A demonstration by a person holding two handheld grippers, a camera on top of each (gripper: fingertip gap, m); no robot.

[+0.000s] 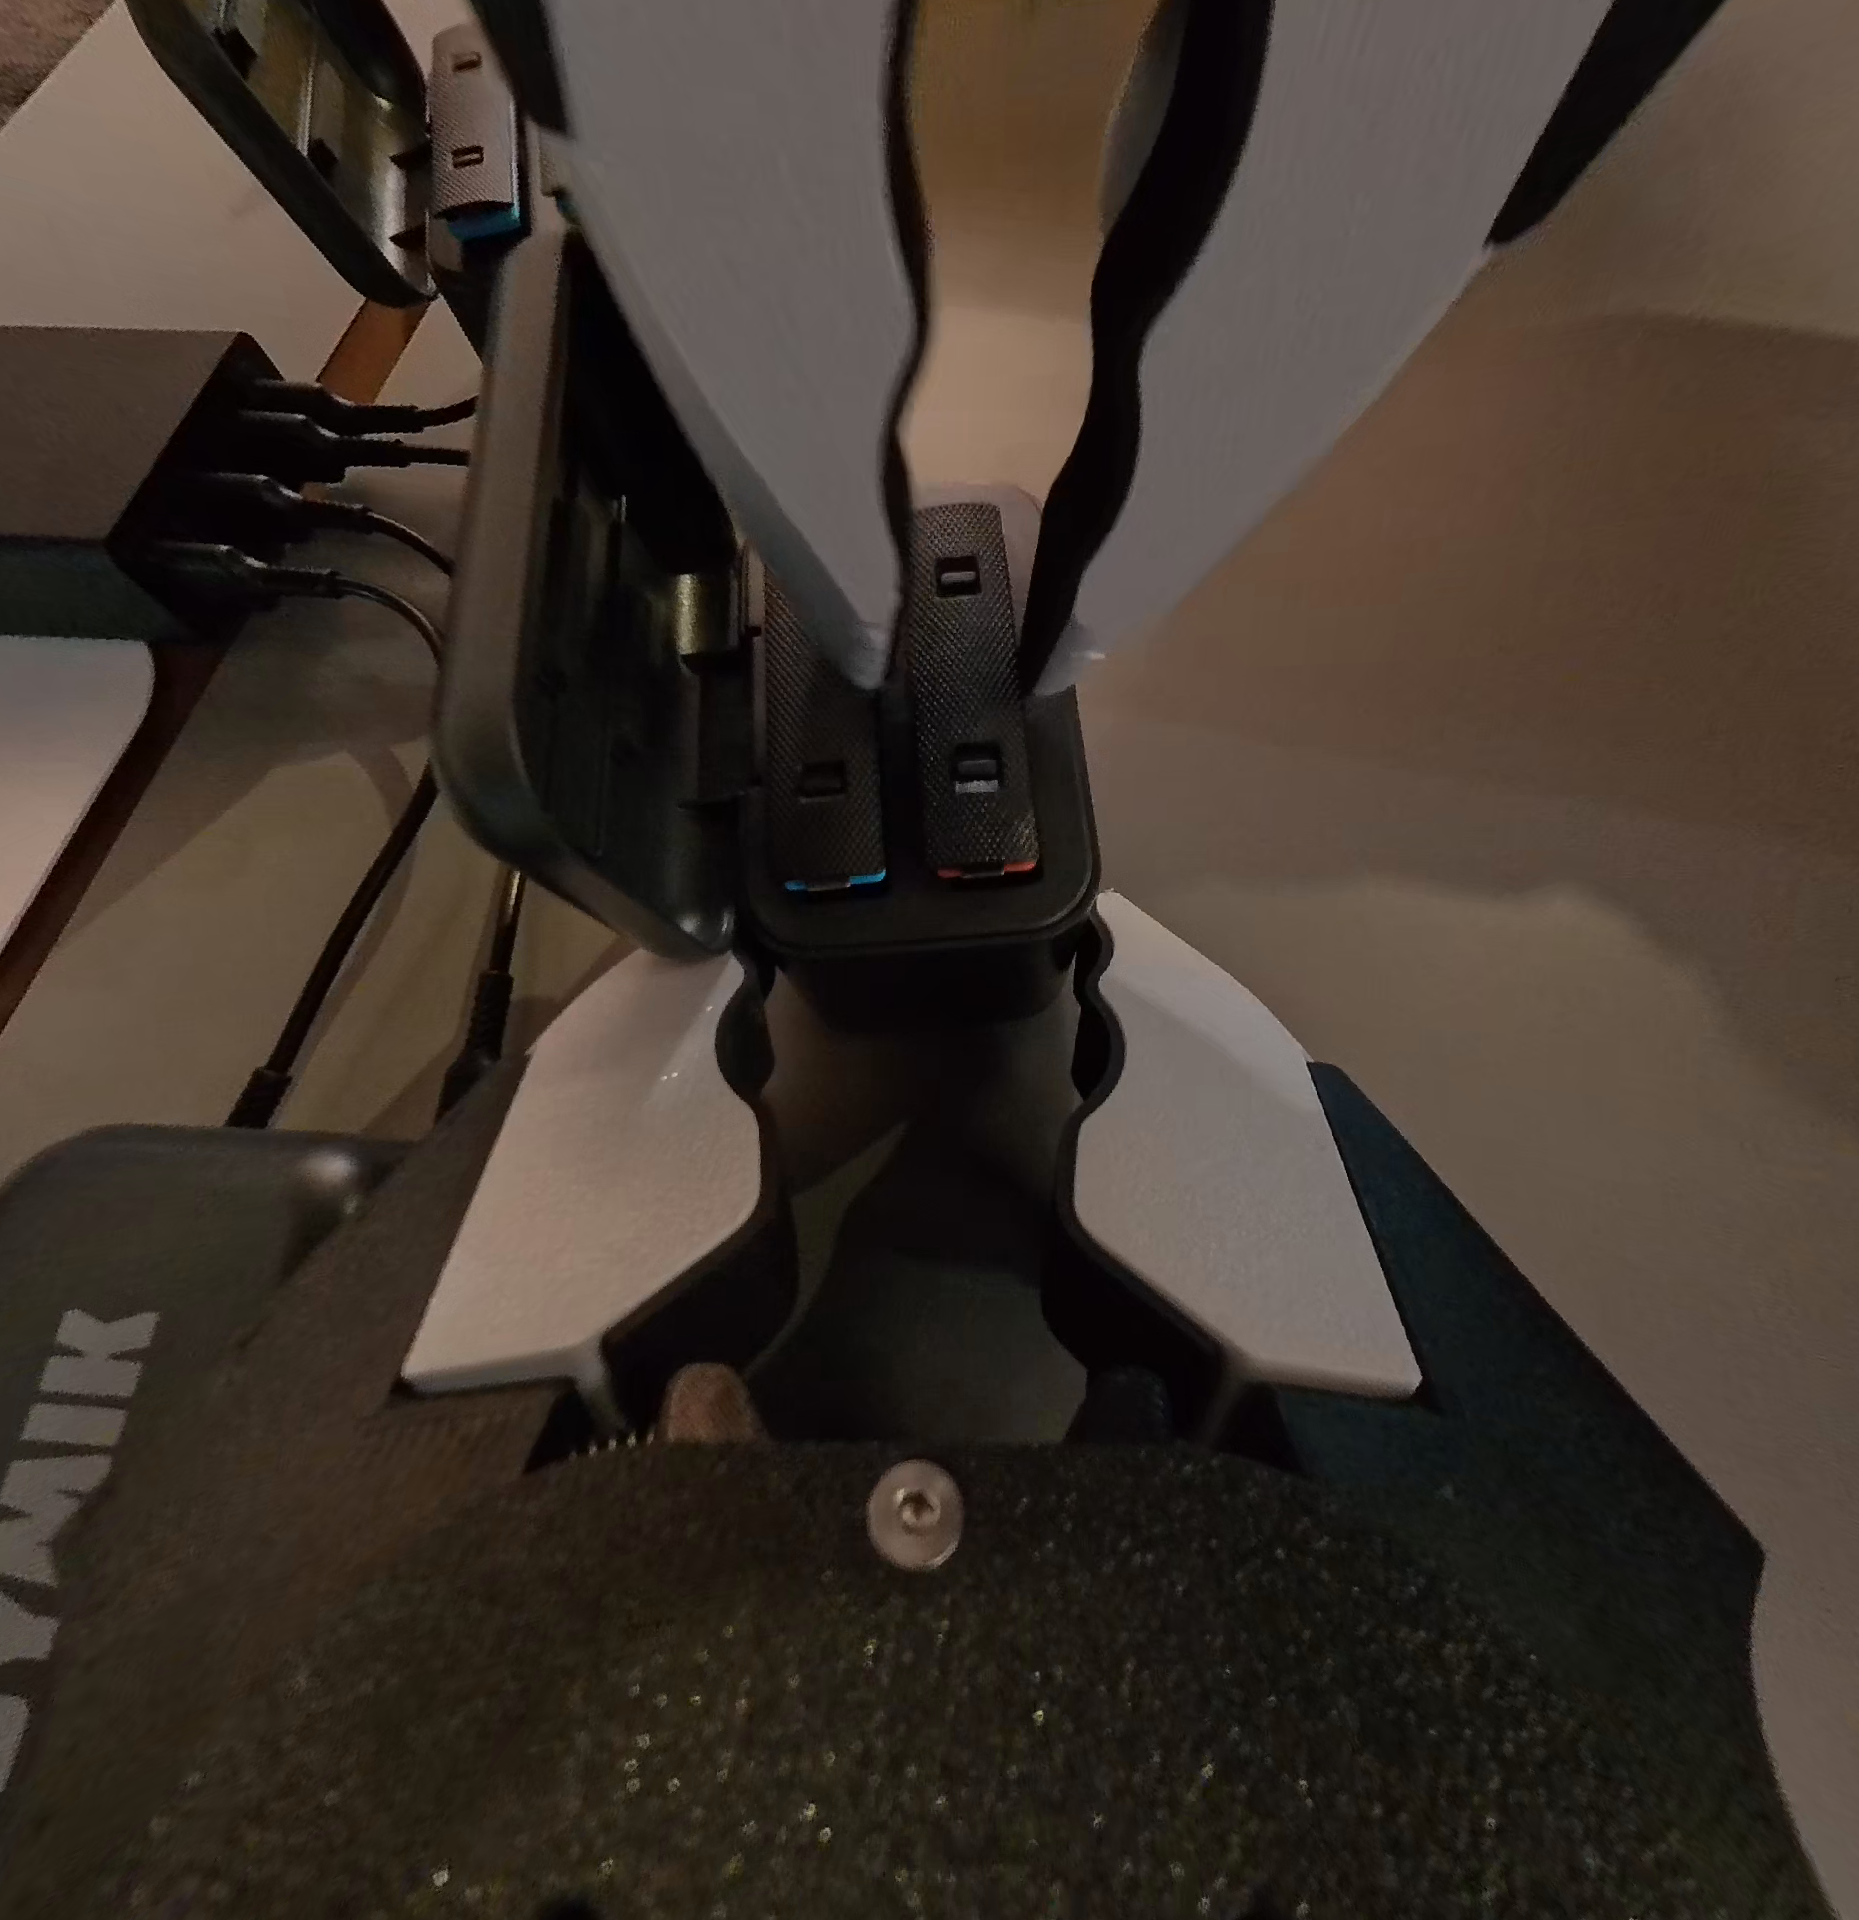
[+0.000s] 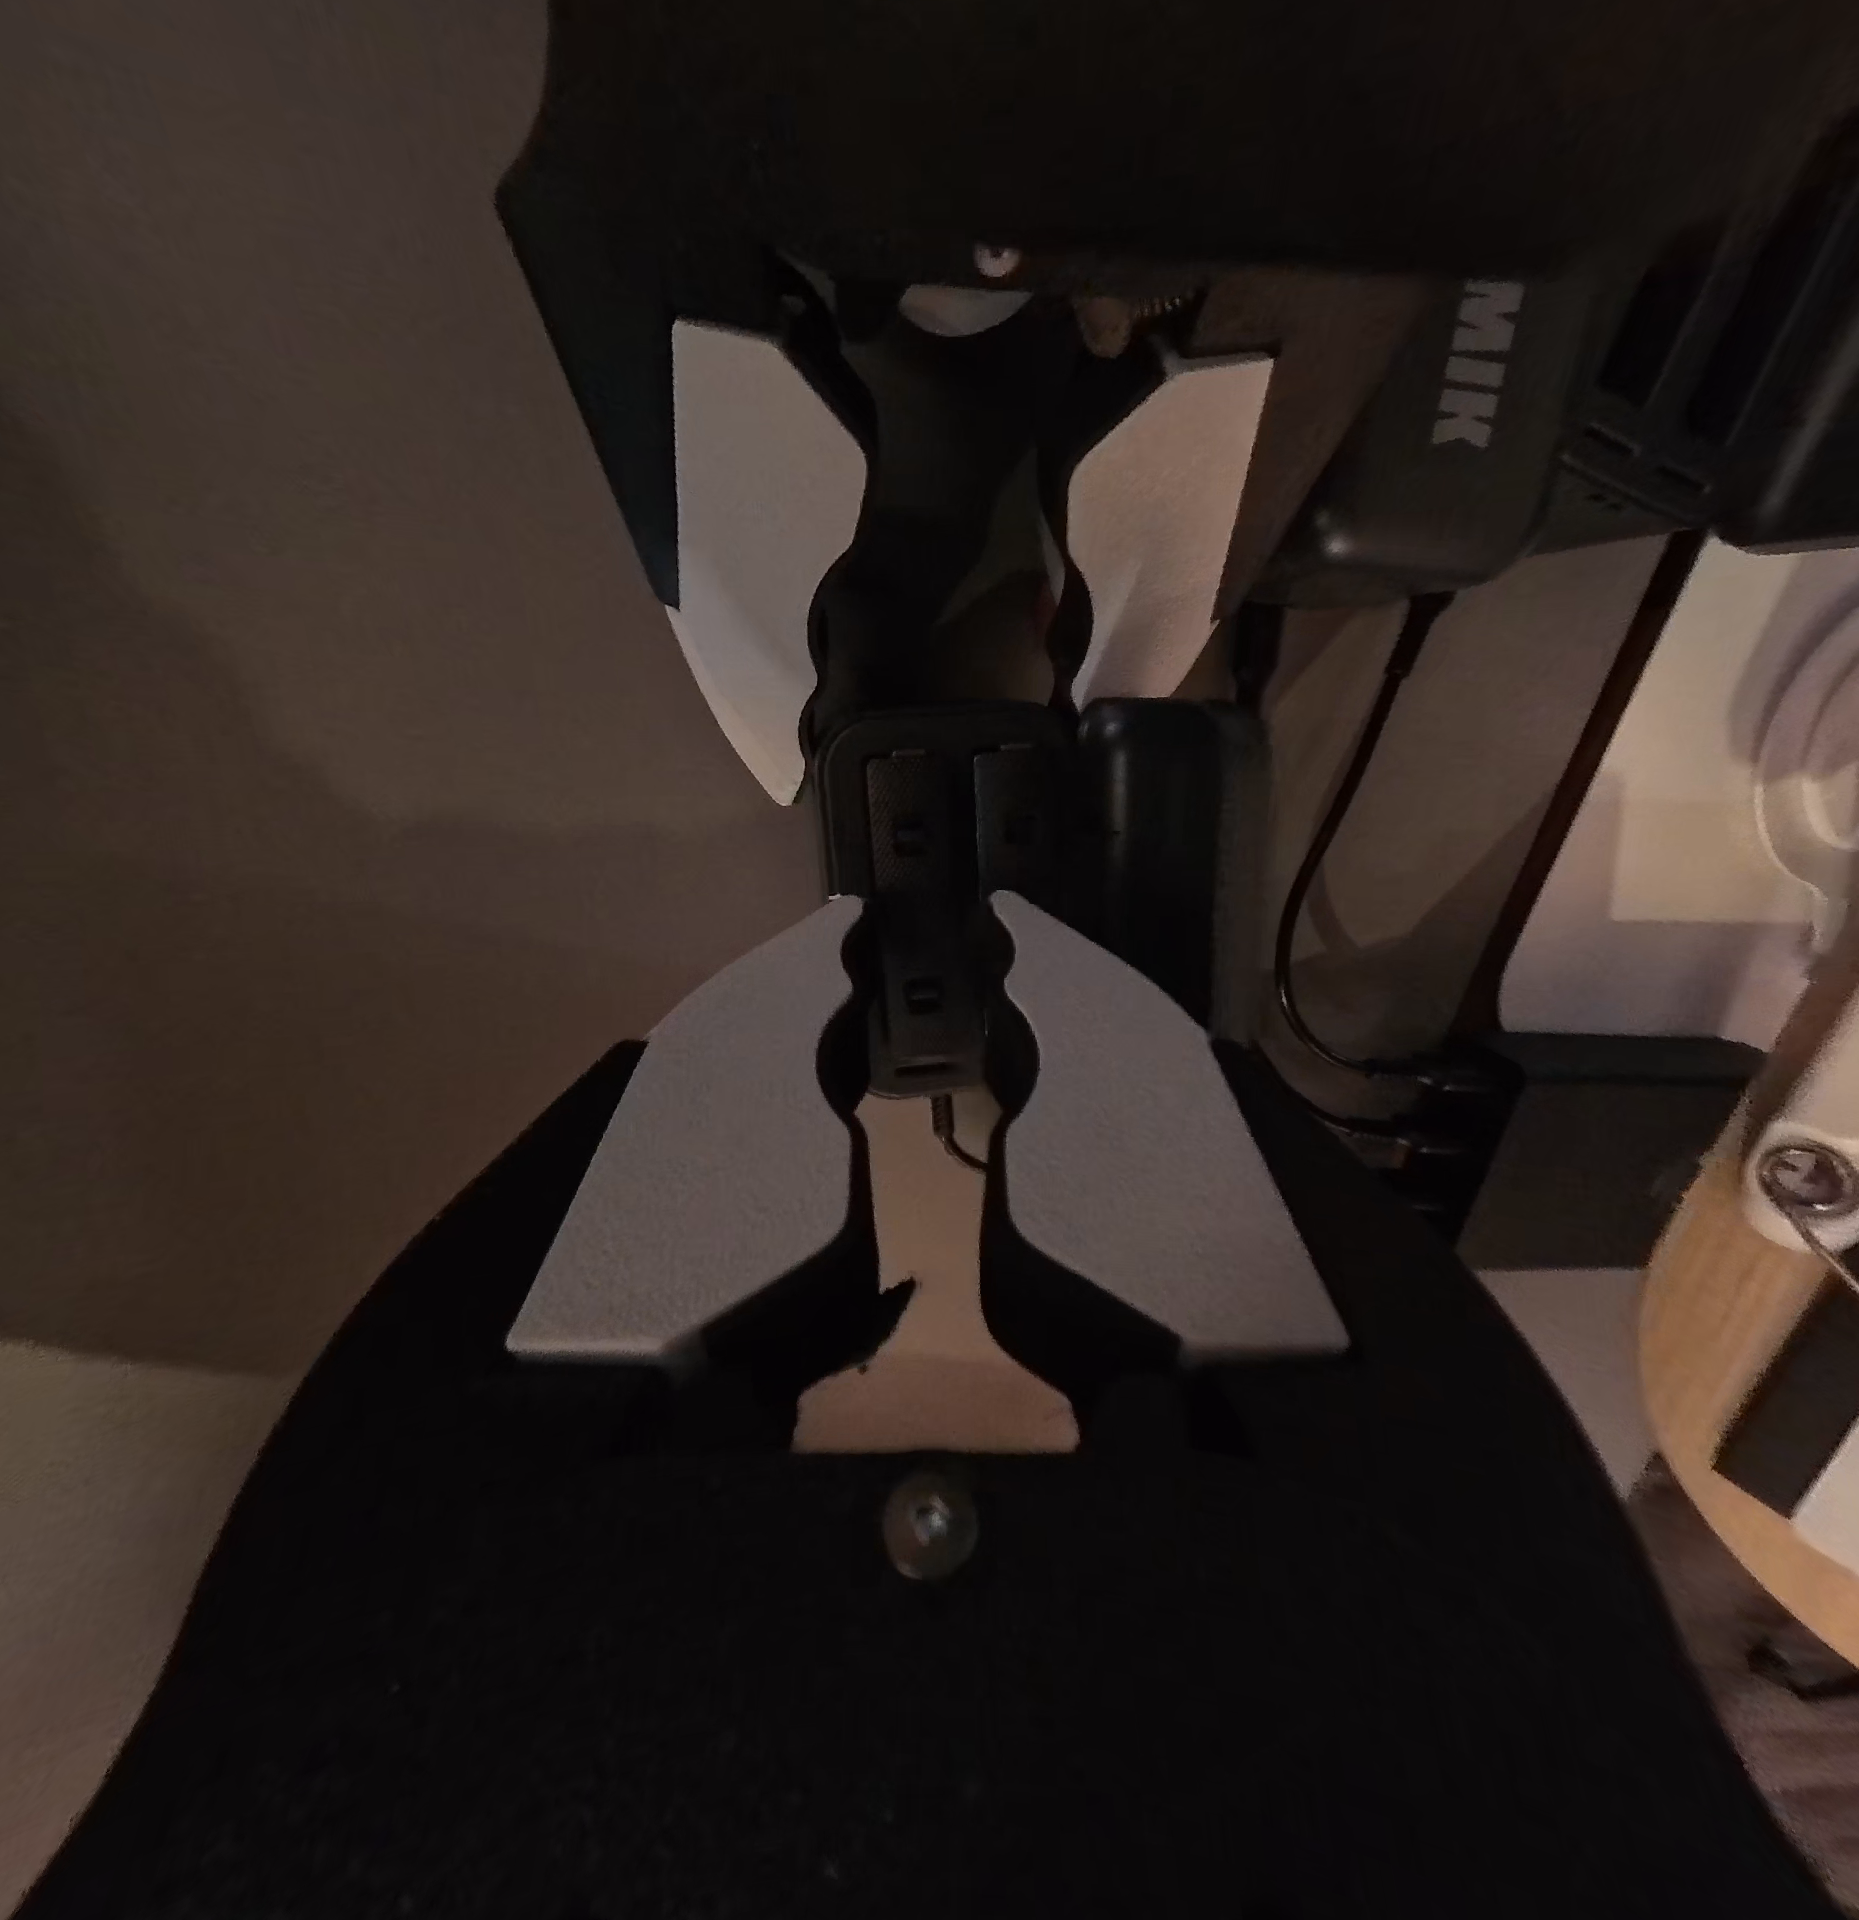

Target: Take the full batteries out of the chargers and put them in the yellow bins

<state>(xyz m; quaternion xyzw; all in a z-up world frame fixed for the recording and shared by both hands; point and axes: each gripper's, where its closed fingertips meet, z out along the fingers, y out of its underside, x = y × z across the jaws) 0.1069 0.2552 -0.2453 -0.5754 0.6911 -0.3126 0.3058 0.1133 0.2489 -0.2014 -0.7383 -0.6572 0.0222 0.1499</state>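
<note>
A black charger (image 1: 1060, 831) stands on the beige table with its lid (image 1: 509, 665) swung open to the left. It holds two textured black batteries, one blue-tipped (image 1: 826, 779) and one red-tipped (image 1: 956, 623). My left gripper (image 1: 920, 951) is shut on the charger's body from the near side. My right gripper (image 1: 969, 670) comes in from the far side and is shut on the red-tipped battery. In the right wrist view, that battery (image 2: 920, 997) sits between my right gripper's (image 2: 927, 904) pads and sticks partly out of the charger (image 2: 842, 821). The left gripper (image 2: 935, 727) is behind it.
A second open charger (image 1: 312, 135) with a blue-tipped battery (image 1: 473, 135) stands at the far left. A black power hub (image 1: 104, 457) with several plugged cables (image 1: 385, 582) sits left of the charger. In the right wrist view, a round wood-rimmed object (image 2: 1787, 1299) is at the right.
</note>
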